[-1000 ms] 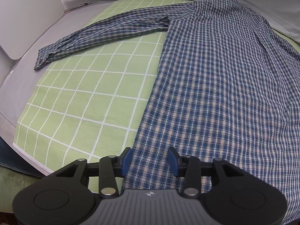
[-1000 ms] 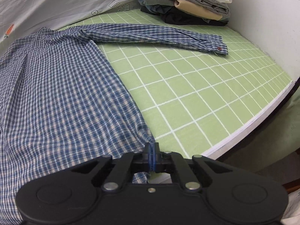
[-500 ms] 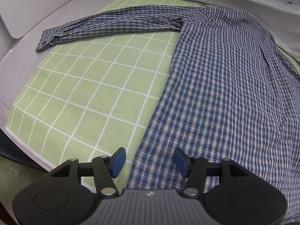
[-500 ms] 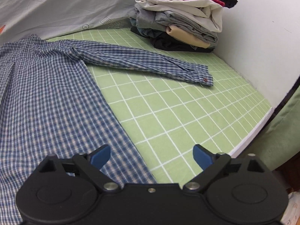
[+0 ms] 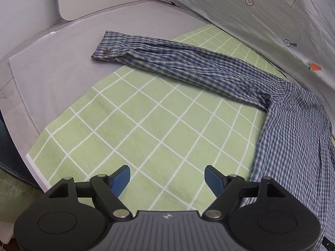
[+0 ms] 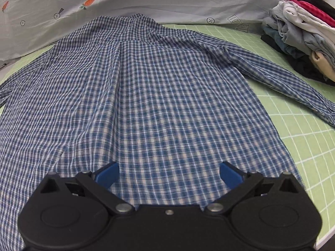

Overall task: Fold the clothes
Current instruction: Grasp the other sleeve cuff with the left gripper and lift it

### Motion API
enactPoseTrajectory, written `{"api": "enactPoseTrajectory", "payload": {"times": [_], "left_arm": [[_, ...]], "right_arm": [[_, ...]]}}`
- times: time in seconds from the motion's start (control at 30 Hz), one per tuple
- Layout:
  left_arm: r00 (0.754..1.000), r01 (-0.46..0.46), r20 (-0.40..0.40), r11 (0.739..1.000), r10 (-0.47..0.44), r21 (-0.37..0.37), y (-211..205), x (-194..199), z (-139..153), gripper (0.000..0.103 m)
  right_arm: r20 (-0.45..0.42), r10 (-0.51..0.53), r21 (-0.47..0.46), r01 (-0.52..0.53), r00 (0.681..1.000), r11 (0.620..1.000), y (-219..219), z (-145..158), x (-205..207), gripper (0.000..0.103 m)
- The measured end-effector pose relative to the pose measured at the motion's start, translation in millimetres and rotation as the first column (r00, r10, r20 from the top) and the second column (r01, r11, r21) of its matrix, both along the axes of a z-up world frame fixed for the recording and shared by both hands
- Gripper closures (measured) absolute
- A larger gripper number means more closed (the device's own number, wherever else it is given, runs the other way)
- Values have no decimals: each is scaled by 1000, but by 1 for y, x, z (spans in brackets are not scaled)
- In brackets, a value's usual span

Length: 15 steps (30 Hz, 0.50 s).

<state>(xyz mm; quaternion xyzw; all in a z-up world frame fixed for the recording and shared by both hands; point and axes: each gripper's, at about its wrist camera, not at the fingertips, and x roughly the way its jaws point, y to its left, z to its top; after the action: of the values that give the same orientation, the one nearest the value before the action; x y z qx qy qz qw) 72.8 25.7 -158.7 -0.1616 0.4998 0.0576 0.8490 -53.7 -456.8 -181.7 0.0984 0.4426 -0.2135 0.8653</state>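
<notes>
My left claw (image 5: 167, 178) opening, empty above the green grid mat (image 5: 146, 129), plaid shirt (image 5: 293, 136) at three o'clock, my right claw (image 6: 169, 174) spread wide, gripping nothing, over the shirt's back, folded clothes stack (image 6: 303, 33) at two o'clock

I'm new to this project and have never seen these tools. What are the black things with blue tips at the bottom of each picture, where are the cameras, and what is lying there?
Each picture comes from a wide-angle camera mounted on a hand-held, two-finger gripper, looking forward along its fingers. No robot arm is involved; a person carries one gripper in each hand. The left gripper hangs over a green checked cloth, its jaws opening with nothing between them. The right gripper is wide open above a blue plaid shirt and holds nothing. The shirt lies spread flat, back up, with both sleeves stretched out sideways. A stack of folded clothes sits at the far right. Behind is a grey sheet with carrot prints.
</notes>
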Motion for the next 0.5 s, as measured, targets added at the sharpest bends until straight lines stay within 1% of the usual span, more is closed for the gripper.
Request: {"api": "enactPoseTrajectory", "payload": {"times": [0.2,0.3,0.4,0.5], "left_arm": [[998,-63,12,998,64,-8,40,51,-3,23],[994,-107,17,994,108,-35,57,77,-6,23],[983,-177,45,983,180,-58,74,98,-8,23],[968,-239,65,968,244,-71,88,117,-10,23]], "right_arm": [[41,-89,-30,90,995,995,7,-11,42,0],[61,-147,-21,148,987,989,6,-18,55,0],[82,-196,-18,198,977,980,5,-24,61,0],[123,-204,-37,210,971,977,6,-28,66,0]]}}
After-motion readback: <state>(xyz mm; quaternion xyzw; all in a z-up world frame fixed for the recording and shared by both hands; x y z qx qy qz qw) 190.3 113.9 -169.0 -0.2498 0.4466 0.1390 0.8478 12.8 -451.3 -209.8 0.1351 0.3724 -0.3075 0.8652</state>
